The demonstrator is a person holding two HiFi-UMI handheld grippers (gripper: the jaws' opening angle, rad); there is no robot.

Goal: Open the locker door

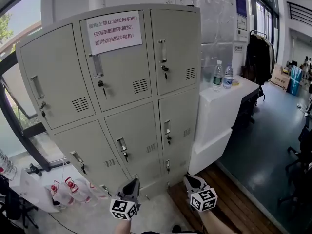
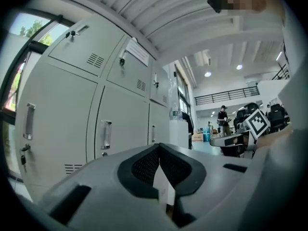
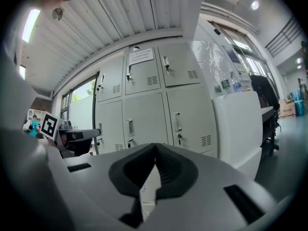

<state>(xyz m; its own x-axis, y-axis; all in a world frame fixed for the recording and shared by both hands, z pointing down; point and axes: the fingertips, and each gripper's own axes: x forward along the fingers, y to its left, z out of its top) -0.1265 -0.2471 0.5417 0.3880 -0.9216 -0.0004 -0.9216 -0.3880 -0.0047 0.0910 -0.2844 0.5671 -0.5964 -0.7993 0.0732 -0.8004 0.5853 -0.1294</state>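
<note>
A grey metal locker cabinet [image 1: 122,87] stands in front of me, three columns wide, and every door that shows is shut. Each door has a vertical handle [image 1: 97,66] with a key lock below it. My left gripper [image 1: 131,183] and right gripper [image 1: 190,179] hang low near the floor, short of the bottom row and touching nothing. In the left gripper view the jaws [image 2: 159,146] meet at their tips with nothing between them, lockers [image 2: 96,105] rising to the left. The right gripper [image 3: 155,146] is likewise shut and empty, facing the lockers [image 3: 154,100].
A paper sign [image 1: 114,32] hangs on the top middle door. A white counter [image 1: 219,111] with two water bottles [image 1: 218,75] adjoins the cabinet's right side. Plastic bags [image 1: 68,189] lie on the floor at the left. A clothes rack [image 1: 258,55] stands far right. A person [image 2: 222,119] stands far off.
</note>
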